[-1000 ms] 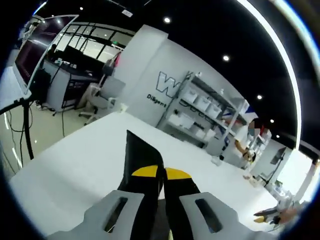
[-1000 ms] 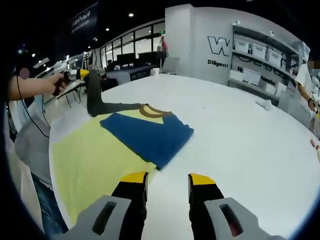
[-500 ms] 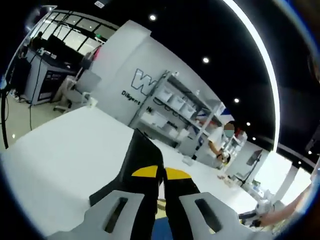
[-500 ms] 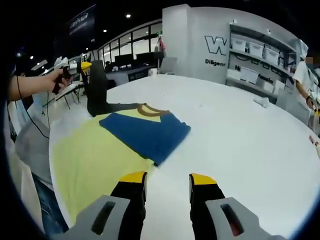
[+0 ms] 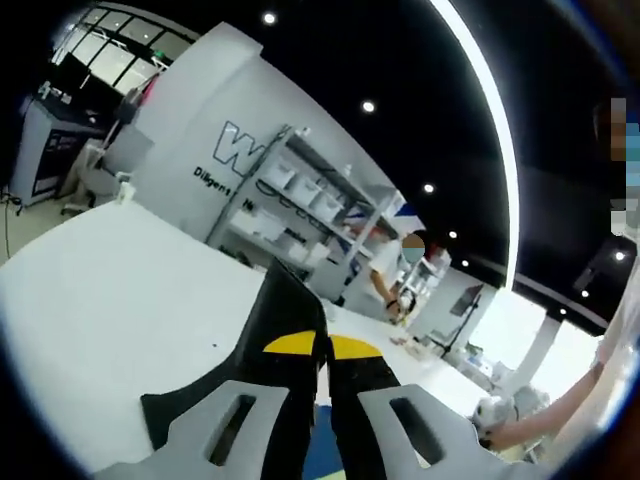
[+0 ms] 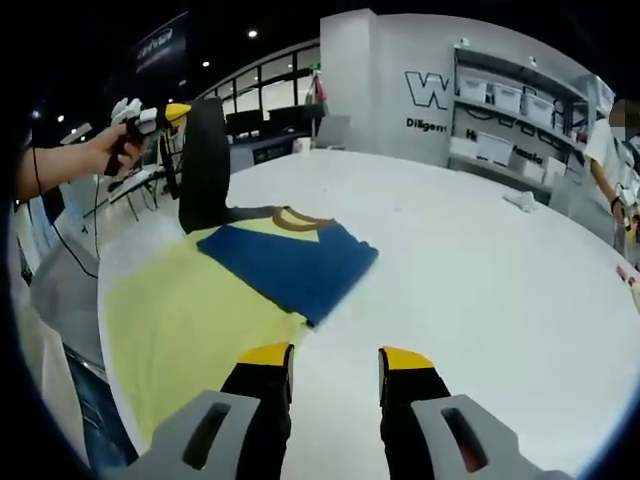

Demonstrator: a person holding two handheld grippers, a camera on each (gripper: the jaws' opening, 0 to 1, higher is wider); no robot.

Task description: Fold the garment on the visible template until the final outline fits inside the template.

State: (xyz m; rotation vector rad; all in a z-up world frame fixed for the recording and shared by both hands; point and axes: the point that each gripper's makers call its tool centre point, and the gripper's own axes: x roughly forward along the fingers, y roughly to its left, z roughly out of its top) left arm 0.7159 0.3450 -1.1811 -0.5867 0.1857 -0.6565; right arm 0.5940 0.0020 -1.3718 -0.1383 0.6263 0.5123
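Across most of the right gripper view spreads the round white bench point(image 6: 480, 250), its far edge running toward a grey wall with shelving point(image 6: 515, 130) at the upper right. At the left of that frame, on the bench, lies the pale yellow template point(image 6: 190, 320), a large flat sheet reaching to the bench's near edge. On its upper part rests the garment point(image 6: 290, 260), mostly a folded blue panel with a tan collar at its top and a dark sleeve rising from its upper left corner. That sleeve hangs up from the bench into the left tool point(image 6: 172, 113), held in a hand point(image 6: 115, 150) at the upper left of the frame. From the left gripper view, the left tool point(image 5: 322, 345) has its yellow-tipped jaws pressed together on the dark fabric, which drapes over the left jaw toward the lower left. At the bottom centre of the right gripper view, the right tool point(image 6: 335, 358) hovers above bare bench just beside the template's edge, jaws apart and holding nothing.
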